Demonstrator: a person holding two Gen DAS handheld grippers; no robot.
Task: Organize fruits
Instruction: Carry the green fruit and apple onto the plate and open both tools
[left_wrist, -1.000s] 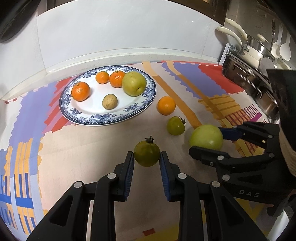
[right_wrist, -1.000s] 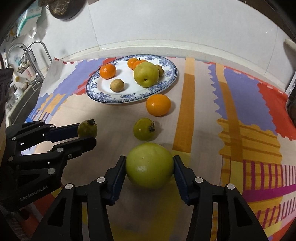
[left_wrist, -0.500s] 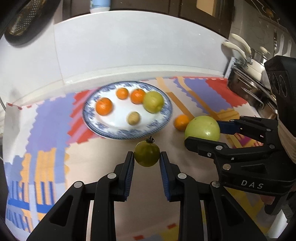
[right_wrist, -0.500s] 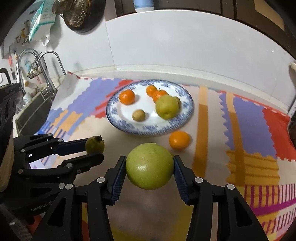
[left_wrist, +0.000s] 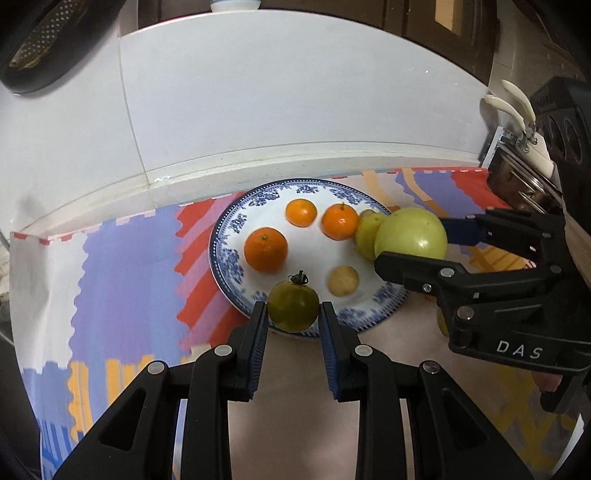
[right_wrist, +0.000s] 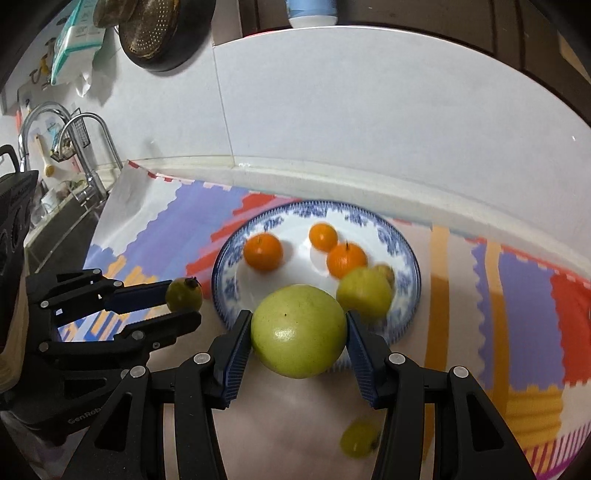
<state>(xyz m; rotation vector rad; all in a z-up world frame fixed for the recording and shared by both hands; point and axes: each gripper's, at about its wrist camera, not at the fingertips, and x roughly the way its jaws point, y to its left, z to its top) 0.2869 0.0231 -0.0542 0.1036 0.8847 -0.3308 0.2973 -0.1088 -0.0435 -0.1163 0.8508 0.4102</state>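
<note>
Patterned cloth bears a plate (left_wrist: 236, 236) holding six fruits; left gripper (left_wrist: 293, 325) pinches a green tomato (left_wrist: 293, 305), right gripper (right_wrist: 298, 341) clamps a large green fruit (right_wrist: 299, 330); one small green fruit (right_wrist: 358, 439) lies outside.

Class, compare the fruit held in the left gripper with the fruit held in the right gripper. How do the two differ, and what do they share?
The left gripper holds a small green tomato, dark olive; the right gripper holds a big green fruit, pale yellow-green. The small green tomato keeps a dark stem cap; the big green fruit shows none. Both are round, clamped between blue pads, and carried near the blue-patterned plate.
</note>
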